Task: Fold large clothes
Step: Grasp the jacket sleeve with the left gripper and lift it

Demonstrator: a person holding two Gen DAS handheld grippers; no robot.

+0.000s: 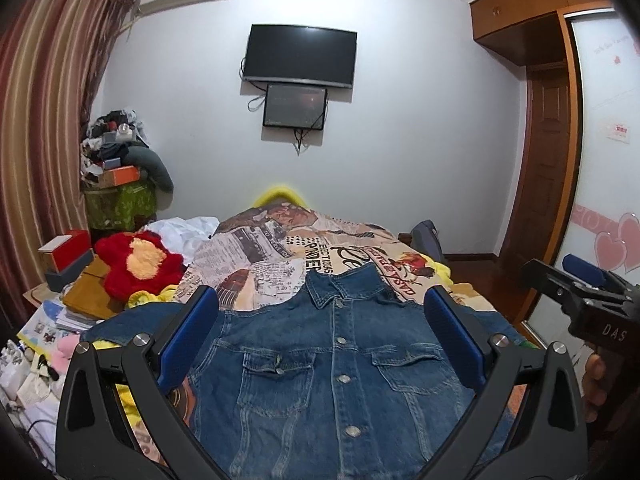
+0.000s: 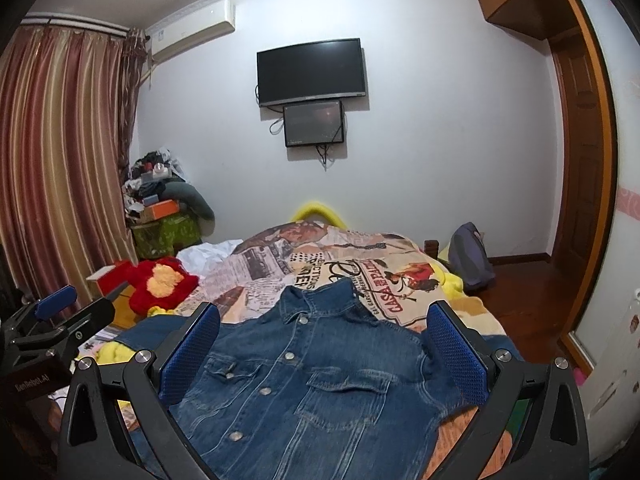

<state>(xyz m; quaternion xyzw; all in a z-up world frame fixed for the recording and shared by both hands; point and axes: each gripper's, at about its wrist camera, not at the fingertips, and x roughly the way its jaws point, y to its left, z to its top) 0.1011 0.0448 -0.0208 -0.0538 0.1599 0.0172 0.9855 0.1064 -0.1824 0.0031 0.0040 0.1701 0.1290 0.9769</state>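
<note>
A blue denim jacket [image 1: 332, 364] lies front side up on the bed, buttoned, collar pointing away from me, sleeves spread to both sides. It also shows in the right wrist view [image 2: 312, 380]. My left gripper [image 1: 320, 336] is open and empty, hovering above the jacket's chest. My right gripper [image 2: 324, 340] is open and empty too, above the jacket's right half. The right gripper also shows at the right edge of the left wrist view [image 1: 580, 296], and the left gripper at the left edge of the right wrist view [image 2: 56, 320].
The bed carries a newspaper-print blanket [image 1: 280, 248]. A red and yellow plush toy [image 1: 138, 262], boxes and books lie to the left. A cluttered stand [image 1: 116, 184] stands by the striped curtain. A backpack [image 2: 470, 256] sits by the bed's far right. A wardrobe [image 1: 600, 160] is on the right.
</note>
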